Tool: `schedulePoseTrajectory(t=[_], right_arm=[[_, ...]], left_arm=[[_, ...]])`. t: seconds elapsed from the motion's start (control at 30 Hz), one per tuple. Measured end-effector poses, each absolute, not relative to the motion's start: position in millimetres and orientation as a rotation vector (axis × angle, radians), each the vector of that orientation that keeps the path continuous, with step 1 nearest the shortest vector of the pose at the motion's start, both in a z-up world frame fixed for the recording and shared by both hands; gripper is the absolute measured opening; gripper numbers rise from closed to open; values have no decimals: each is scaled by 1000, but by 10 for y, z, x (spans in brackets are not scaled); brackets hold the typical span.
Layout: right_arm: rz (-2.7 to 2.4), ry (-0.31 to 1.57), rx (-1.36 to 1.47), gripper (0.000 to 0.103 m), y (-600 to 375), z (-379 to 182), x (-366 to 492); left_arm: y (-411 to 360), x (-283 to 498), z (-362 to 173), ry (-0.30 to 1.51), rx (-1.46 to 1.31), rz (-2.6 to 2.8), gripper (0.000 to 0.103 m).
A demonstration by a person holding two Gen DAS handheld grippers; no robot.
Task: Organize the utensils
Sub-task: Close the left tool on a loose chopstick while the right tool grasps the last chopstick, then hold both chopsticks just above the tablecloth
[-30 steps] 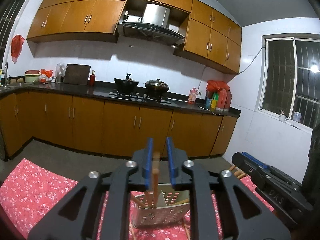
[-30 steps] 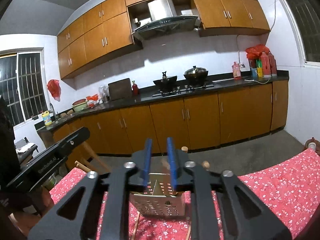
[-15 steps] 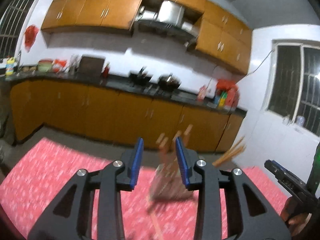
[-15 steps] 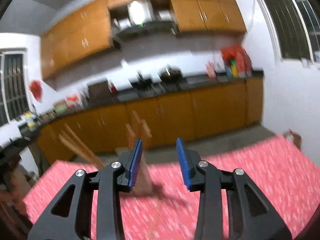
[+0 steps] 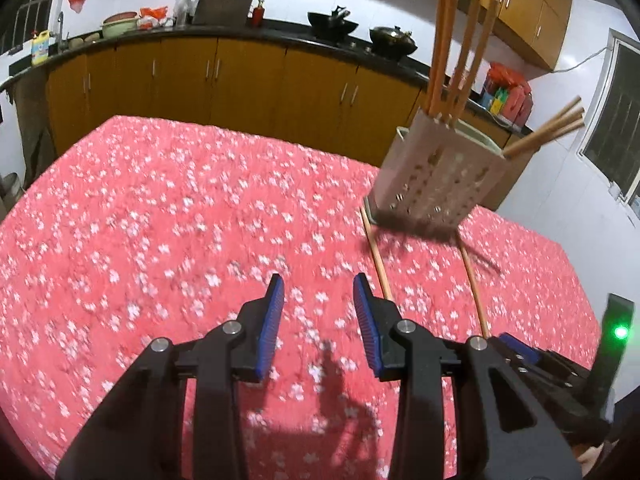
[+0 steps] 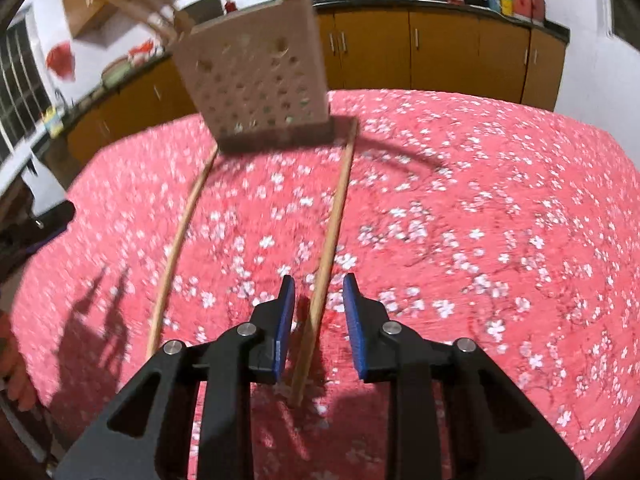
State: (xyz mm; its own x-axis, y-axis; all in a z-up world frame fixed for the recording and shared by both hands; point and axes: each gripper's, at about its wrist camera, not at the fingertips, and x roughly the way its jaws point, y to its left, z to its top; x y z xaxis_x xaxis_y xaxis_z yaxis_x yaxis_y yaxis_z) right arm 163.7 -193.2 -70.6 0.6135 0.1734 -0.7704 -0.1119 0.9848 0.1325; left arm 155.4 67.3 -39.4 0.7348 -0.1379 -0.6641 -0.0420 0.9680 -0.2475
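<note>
A perforated metal utensil holder (image 5: 436,176) stands on the red floral tablecloth (image 5: 160,220), with several wooden chopsticks (image 5: 460,48) sticking out of it. It also shows in the right wrist view (image 6: 256,76). Two wooden chopsticks lie on the cloth in front of it, one (image 6: 332,232) running between my right gripper's jaws and one (image 6: 180,240) further left. In the left wrist view they (image 5: 378,260) lie right of my left gripper (image 5: 318,308). My left gripper is open and empty. My right gripper (image 6: 318,304) is open, low over the near chopstick.
Orange kitchen cabinets (image 5: 248,76) under a dark counter with pots, bottles and bags run behind the table. The right gripper body (image 5: 560,372) shows at the left wrist view's lower right. A window (image 5: 616,136) is on the right wall.
Both grippers let go of chopsticks in the holder, opened, pulled back and tilted down toward the cloth. The right gripper now straddles a loose chopstick.
</note>
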Motion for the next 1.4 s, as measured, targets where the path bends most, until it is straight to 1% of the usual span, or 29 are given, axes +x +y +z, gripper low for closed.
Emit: schedulePoseTrajectory(t=[0.07, 0.1, 0.13, 0.17, 0.53, 0.7, 0.83, 0.87, 1.0, 1.23, 1.37, 1.4], right_arm=[[142, 881, 49, 18, -1932, -746, 1613], [134, 876, 44, 12, -1933, -761, 1615], [125, 876, 57, 9, -1968, -765, 1624], [123, 878, 71, 8, -2003, -773, 1629], [-77, 885, 219, 8, -2697, -785, 1705], [-83, 884, 228, 8, -2798, -797, 1653], [-59, 886, 215, 8, -2741, -780, 1620], [-49, 887, 210, 8, -2720, -780, 1621], [1, 892, 189, 8, -2592, -766, 1643], [49, 883, 117, 8, -2332, -763, 1736], [44, 871, 76, 8, -2259, -776, 1785], [41, 868, 68, 8, -2251, -785, 1794]], left_arm=[[617, 1549, -397, 750, -246, -66, 37], [572, 1534, -412, 751, -240, -76, 37], [535, 1534, -422, 754, -237, -87, 39], [485, 1534, -438, 759, -235, -101, 40], [-66, 1589, -699, 842, -161, -188, 40], [-292, 1625, -845, 875, -71, -164, 40], [-360, 1662, -953, 889, -11, -111, 11], [-341, 1678, -949, 891, -13, -108, 10], [-98, 1788, -945, 900, -44, -69, 8], [358, 2020, -921, 895, -41, -6, 8], [441, 2035, -917, 880, -46, -22, 10], [440, 2036, -924, 878, -48, -28, 12]])
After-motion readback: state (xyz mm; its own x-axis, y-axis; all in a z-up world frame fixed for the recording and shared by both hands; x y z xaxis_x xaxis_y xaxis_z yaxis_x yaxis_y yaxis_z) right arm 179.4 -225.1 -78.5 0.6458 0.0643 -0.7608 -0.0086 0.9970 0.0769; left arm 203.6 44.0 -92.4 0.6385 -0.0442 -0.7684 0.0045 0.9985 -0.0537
